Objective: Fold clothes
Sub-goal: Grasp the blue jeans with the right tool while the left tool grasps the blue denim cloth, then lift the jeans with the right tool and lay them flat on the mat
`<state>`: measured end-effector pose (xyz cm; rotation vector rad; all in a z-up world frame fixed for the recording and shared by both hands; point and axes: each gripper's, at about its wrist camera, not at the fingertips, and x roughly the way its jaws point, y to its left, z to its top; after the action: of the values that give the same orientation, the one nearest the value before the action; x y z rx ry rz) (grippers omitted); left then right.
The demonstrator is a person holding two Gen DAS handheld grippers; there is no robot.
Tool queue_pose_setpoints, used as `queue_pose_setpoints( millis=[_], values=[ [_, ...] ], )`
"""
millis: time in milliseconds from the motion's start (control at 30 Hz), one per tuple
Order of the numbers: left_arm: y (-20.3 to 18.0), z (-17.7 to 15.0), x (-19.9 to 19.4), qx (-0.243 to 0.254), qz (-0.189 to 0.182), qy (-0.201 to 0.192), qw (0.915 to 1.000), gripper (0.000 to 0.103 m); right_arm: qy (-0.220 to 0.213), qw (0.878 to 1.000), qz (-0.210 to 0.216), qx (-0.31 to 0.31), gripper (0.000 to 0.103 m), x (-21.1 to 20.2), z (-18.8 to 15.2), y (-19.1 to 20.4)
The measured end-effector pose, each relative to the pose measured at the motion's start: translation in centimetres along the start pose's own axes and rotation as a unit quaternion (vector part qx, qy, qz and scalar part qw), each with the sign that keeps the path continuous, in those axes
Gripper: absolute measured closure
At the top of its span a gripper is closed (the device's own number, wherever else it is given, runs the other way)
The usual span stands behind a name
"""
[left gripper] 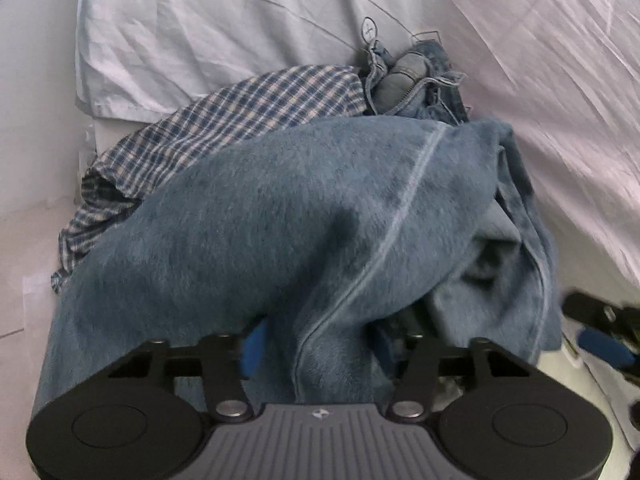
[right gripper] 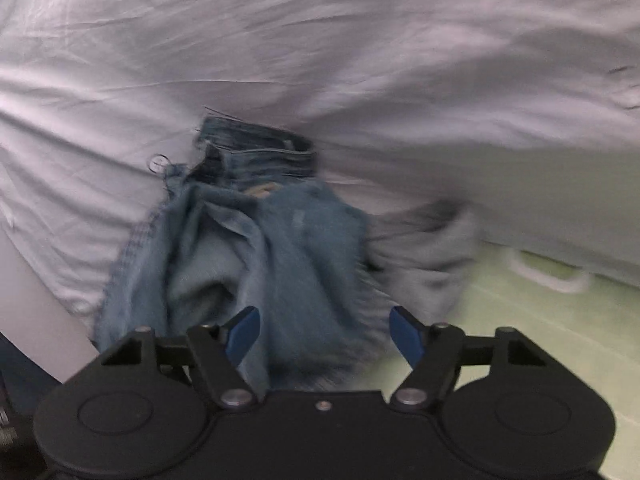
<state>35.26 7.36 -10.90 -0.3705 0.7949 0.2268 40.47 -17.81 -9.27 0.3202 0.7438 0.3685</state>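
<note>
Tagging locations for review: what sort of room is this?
Probably a bedroom: a pillow lies on a wrinkled pale bedsheet, with a plaid shirt and jeans heaped at the bed's edge.

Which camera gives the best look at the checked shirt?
The left wrist view: the checked shirt lies in plain sight behind the blue towel, beside the jeans. The right wrist view shows none of it, only jeans and bedsheet.

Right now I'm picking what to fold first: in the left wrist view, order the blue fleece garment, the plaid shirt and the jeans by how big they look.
1. Blue fleece garment, though it lies nearest the camera.
2. Plaid shirt, partly covered.
3. Jeans, mostly hidden, so true size is unsure.
</note>
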Motion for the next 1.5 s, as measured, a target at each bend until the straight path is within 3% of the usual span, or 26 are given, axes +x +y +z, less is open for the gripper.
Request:
queue_pose_setpoints(
  millis=[100, 167, 200, 233, 300, 467, 567, 667, 800, 967, 1100, 1333, 1433, 1500],
  values=[
    [-0.3, -0.3, 0.2, 0.009, 0.005, -0.004, 0.9999, 0.064, 0.035, 0.999, 0.008, 0.008, 0.019, 3.7, 0.5, 0.5],
    [-0.4, -0.5, 0.0, 0.015, 0.008, -0.005, 0.9998, 0.071, 0.048, 0.999, 0.016, 0.017, 0.037, 4.7, 0.4, 0.8],
    [-0.5, -0.6, -0.2, 0.017, 0.009, -0.006, 0.9998, 0.073, 0.051, 0.998, 0.022, 0.022, 0.06, 5.0, 0.4, 0.9],
    [-0.4, -0.7, -0.6, 0.014, 0.009, -0.01, 0.9998, 0.075, 0.048, 0.998, 0.026, 0.025, 0.073, 4.8, 0.3, 1.1],
    [-0.3, -0.9, -1.7, 0.008, 0.009, -0.022, 0.9997, 0.078, 0.02, 0.999, 0.03, 0.024, 0.086, 3.1, 0.1, 1.6],
    [-0.6, -1.2, -6.4, 0.001, 0.001, -0.059, 0.9983, 0.082, -0.081, 0.996, 0.037, -0.005, 0.09, -5.3, 0.9, 3.7],
    [-0.9, -1.5, -9.8, 0.004, -0.022, -0.084, 0.9962, 0.083, -0.138, 0.99, 0.038, 0.0, 0.09, -11.5, 1.4, 4.3],
    [-1.6, -1.8, -13.7, 0.016, -0.043, -0.108, 0.9931, 0.083, -0.198, 0.979, 0.037, 0.037, 0.09, -18.4, 0.8, 3.8],
    [-4.0, -3.3, -19.0, 0.042, -0.095, -0.134, 0.9855, 0.084, -0.28, 0.958, -0.002, 0.061, 0.09, -27.8, -0.6, 2.8],
    [-10.7, -7.1, -25.5, 0.098, -0.201, -0.141, 0.9644, 0.084, -0.371, 0.923, -0.073, 0.068, 0.091, -41.8, -4.1, -0.1],
    [-18.0, -10.3, -29.8, 0.147, -0.279, -0.145, 0.9381, 0.086, -0.415, 0.892, -0.162, 0.073, 0.093, -51.2, -6.5, -2.9],
    [-27.6, -16.5, -36.9, 0.206, -0.384, -0.158, 0.8859, 0.086, -0.472, 0.835, -0.261, 0.108, 0.093, -64.7, -12.3, -7.6],
    [-28.8, -18.7, -38.6, 0.221, -0.394, -0.156, 0.8786, 0.086, -0.476, 0.822, -0.293, 0.106, 0.093, -67.7, -14.9, -8.2],
    [-28.5, -20.4, -39.2, 0.241, -0.382, -0.156, 0.8782, 0.086, -0.46, 0.826, -0.307, 0.11, 0.093, -68.1, -17.5, -8.8]
  ],
)
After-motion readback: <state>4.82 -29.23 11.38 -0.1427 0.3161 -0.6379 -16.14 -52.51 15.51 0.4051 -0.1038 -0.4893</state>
